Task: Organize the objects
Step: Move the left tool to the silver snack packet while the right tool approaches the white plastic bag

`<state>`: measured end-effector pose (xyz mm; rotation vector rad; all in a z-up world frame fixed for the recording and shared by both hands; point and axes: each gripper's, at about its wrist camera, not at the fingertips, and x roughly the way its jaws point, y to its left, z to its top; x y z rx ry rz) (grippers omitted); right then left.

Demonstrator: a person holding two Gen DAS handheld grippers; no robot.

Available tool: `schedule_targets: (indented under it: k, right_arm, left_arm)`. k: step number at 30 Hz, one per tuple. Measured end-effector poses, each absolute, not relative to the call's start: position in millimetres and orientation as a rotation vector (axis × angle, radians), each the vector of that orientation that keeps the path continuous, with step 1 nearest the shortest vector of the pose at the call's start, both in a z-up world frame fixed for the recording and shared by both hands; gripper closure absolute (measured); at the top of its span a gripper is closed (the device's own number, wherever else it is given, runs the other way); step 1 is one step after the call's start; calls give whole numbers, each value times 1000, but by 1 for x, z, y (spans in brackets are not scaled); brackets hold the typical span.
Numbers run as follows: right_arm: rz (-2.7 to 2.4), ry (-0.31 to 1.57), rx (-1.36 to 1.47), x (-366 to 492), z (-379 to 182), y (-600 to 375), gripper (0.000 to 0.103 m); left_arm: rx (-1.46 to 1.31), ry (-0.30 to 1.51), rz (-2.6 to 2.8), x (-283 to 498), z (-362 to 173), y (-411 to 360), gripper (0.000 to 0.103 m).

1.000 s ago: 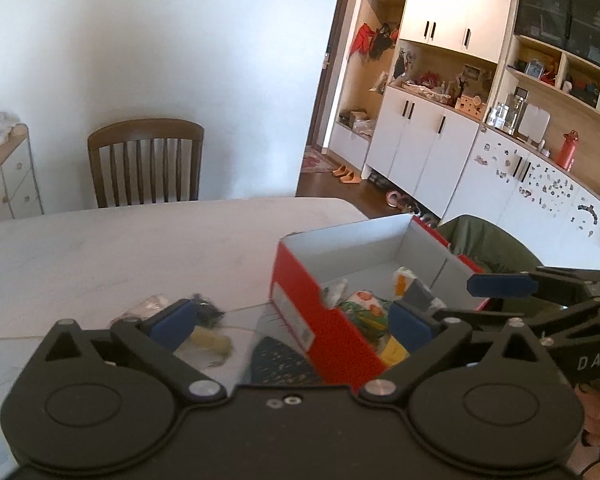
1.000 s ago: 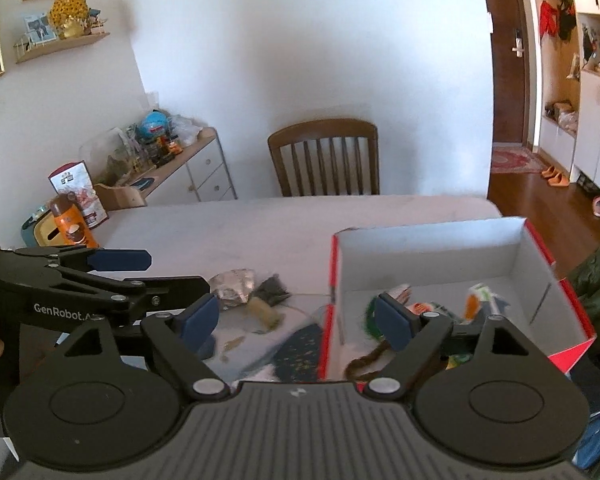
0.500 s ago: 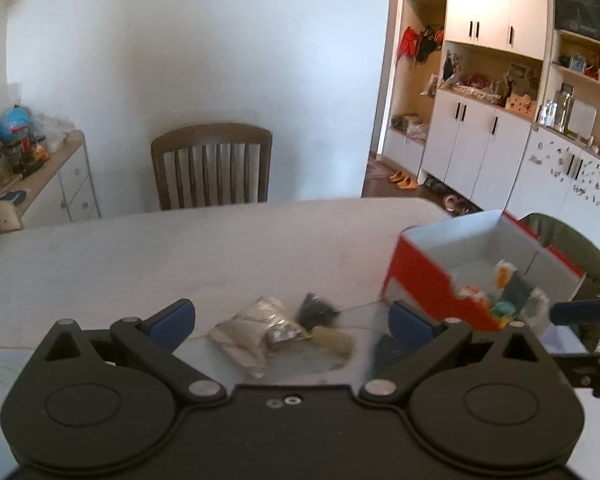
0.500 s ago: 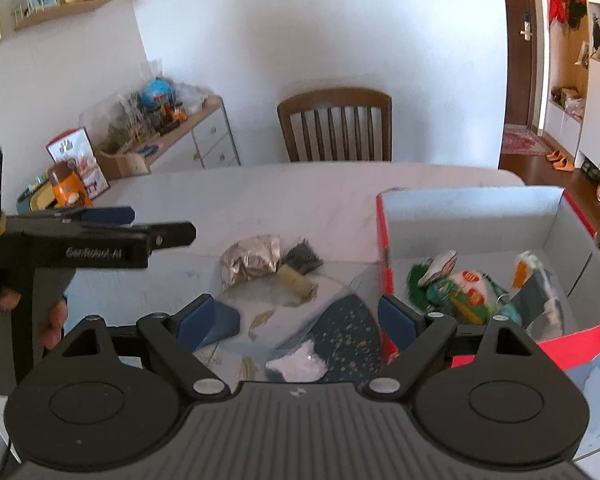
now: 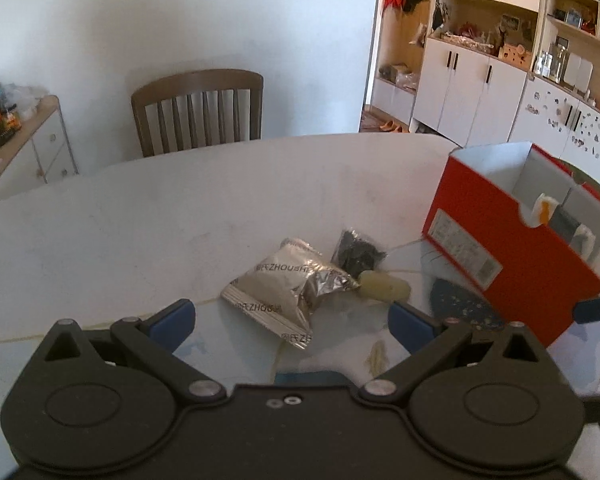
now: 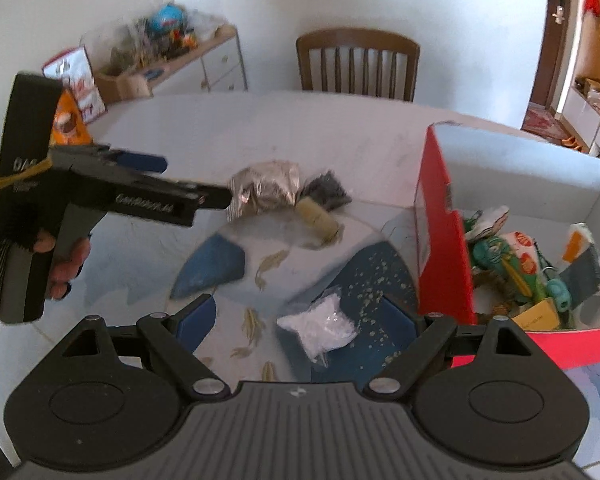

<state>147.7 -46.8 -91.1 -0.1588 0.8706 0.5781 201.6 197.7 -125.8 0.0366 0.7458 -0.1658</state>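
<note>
White table (image 5: 140, 216) w/ patterned mat; red box (image 5: 512, 252) at its right edge, wooden chair (image 5: 198, 110) behind, cabinets (image 5: 468, 84) beyond. Left gripper (image 5: 290, 322) & right gripper (image 6: 296, 320) both spread wide, empty.

We are looking at a white oval table (image 5: 148, 216) that is carrying a silver foil packet (image 5: 288, 284), a small black packet (image 5: 356, 254) touching it, and a pale yellowish lump (image 5: 384, 287), possibly a sponge. A clear bag of white bits (image 6: 324, 326) is lying nearer, and a red shoebox (image 5: 496, 256) is sitting at the right.
</note>
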Motion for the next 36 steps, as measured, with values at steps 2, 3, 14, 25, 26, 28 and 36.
schedule_targets:
  k: [2, 3, 14, 25, 26, 28, 36]
  right_arm:
    - [585, 884, -185, 151, -99, -41, 14]
    - [590, 890, -193, 153, -103, -38, 14]
    - [606, 942, -288, 180, -140, -21, 15]
    - [630, 980, -306, 192, -159, -17, 19]
    - [633, 982, -306, 192, -160, -17, 20]
    - [639, 986, -311, 192, -162, -16, 22]
    - [641, 992, -345, 184, -168, -12, 45]
  left_arm:
    - [49, 759, -181, 212, -132, 199, 1]
    - [61, 765, -187, 217, -134, 200, 1]
    - [145, 848, -313, 272, -151, 207, 1]
    - [143, 916, -379, 297, -172, 203, 6]
    - [146, 916, -382, 297, -173, 202, 7]
    - [156, 913, -376, 296, -175, 200, 13]
    - [145, 916, -334, 293, -175, 202, 30]
